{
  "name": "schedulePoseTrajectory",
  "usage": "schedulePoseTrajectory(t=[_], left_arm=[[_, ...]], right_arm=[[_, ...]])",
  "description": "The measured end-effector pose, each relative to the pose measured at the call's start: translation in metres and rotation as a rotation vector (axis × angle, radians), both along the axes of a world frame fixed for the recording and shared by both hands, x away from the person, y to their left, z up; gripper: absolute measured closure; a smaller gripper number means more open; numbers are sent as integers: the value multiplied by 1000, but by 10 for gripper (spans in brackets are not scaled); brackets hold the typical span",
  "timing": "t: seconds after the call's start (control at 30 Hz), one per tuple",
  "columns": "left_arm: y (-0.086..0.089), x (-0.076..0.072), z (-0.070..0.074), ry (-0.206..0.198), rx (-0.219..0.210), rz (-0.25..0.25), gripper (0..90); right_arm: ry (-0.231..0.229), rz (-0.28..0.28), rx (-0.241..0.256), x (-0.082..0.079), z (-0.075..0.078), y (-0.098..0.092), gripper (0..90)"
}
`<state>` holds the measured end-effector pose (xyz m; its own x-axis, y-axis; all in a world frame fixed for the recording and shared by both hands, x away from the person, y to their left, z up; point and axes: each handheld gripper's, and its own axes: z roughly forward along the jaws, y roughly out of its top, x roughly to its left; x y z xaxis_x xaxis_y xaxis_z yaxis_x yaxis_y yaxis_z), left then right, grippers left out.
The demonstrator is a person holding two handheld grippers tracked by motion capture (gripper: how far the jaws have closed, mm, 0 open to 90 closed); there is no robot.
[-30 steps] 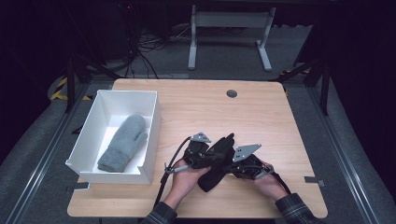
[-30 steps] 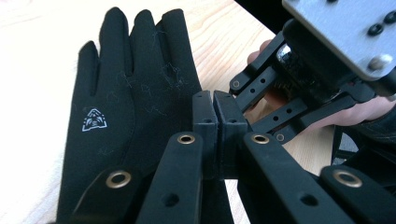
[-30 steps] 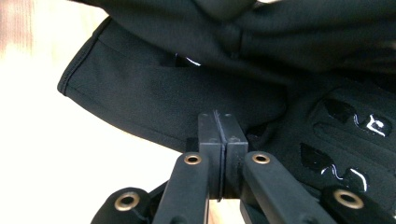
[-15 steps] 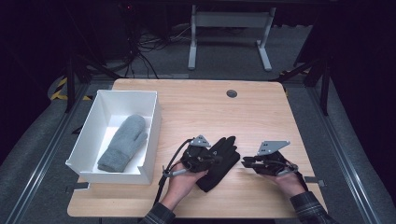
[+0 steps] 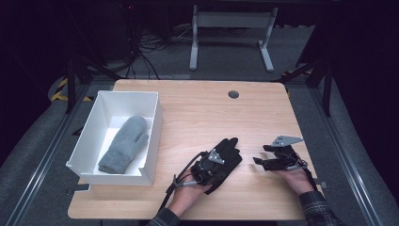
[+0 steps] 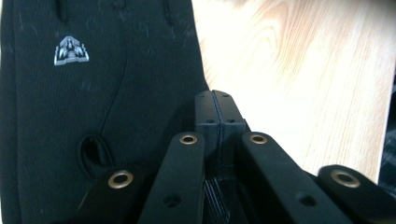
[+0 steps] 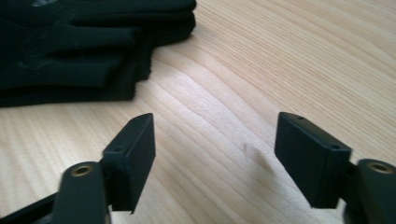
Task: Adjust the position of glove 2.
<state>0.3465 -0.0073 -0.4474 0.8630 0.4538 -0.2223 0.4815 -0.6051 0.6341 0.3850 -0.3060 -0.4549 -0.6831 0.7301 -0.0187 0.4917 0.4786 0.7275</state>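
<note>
The black knit glove with a small silver emblem (image 5: 225, 162) lies flat on the pale wooden bench (image 5: 197, 108), near the front edge and a little right of the middle, its fingers pointing away from the person; in the left gripper view its cuff end lies beside and beneath the tongs, emblem up. The left tongs (image 5: 212, 165) rest on the glove's lower part with the jaws pressed fully together, probably pinning or pinching the fabric at the cuff so that it can be lifted; whether cloth is actually caught between them cannot be told. The right tongs (image 5: 259, 161) stand apart from the glove on bare wood, jaws spread wide and holding nothing, their camera looking across at the stacked glove fingers (image 7: 70, 56). At the bench's left stands a white open rectangular box (image 5: 153, 127) holding a grey woollen mitten (image 5: 124, 143), which looks like the glove's destination. Against a second ago, the right tongs have left the glove and drawn off to the right, opening; the left hand has stayed put.
</note>
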Motion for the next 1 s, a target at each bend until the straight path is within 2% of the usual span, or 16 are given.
schedulePoseTrajectory(t=[0.1, 0.37, 0.47, 0.6, 0.73, 0.77, 0.83, 0.87, 0.93, 1.0], left_arm=[[5, -2, 0, 5, 22, -10, 900], [23, -8, -2, 24, 25, -21, 900], [28, -9, -1, 14, 26, -36, 900], [28, -10, 3, -8, 22, -45, 841], [29, -9, 12, -51, 16, -61, 684], [29, -7, 14, -46, 17, -74, 635], [29, -4, 18, -64, 35, -86, 548], [28, 0, 20, -70, 46, -88, 473], [28, 2, 21, -71, 51, -86, 442], [27, 6, 22, -84, 55, -87, 372]], right_arm=[[-5, -3, -5, 0, -2, 1, 246], [10, -8, -17, 2, -7, 2, 232], [15, -2, -23, 3, -8, 4, 232], [13, -1, -29, 2, -9, 5, 223], [8, -5, -24, 3, -11, 5, 166], [7, -7, -23, 3, -11, 5, 154], [3, -6, -21, 3, -12, 4, 148], [-1, -18, -19, 3, -13, 4, 126], [-3, -21, -16, 2, -13, 3, 118], [-12, -17, -11, -1, -14, 0, 113]])
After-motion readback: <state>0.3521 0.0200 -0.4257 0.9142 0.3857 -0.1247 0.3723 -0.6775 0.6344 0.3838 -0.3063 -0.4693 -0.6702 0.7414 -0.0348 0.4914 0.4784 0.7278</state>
